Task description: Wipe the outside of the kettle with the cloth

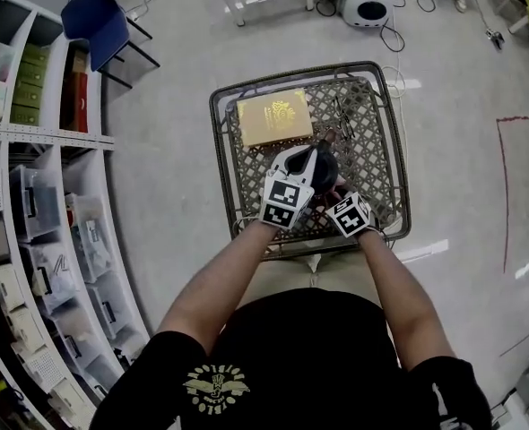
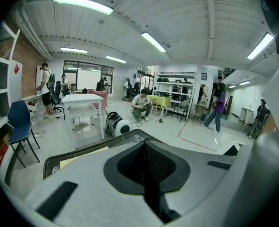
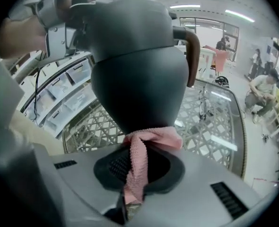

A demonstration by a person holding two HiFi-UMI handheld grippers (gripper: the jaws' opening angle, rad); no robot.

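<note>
Kettle (image 3: 139, 65): matt dark grey, near black, with one curved brown part on its right side.
Cloth (image 3: 138, 161): pink, fine looped nap.
Right gripper (image 3: 130, 193): pale grey shell, black recess.
Marker cubes (image 1: 282, 202): black squares on white.
Table (image 1: 372, 150): grey-brown lattice pattern, dark rim.
Box (image 1: 274, 117), table's upper left: gold, ornament at centre.
Chair (image 1: 94, 18), upper left: blue.
Floor (image 1: 184, 168): pale grey, with a red line at right.

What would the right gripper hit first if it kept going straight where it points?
The kettle: its dark body sits right ahead of the right gripper, whose jaws pinch the cloth. The cloth seems to touch it already.
</note>
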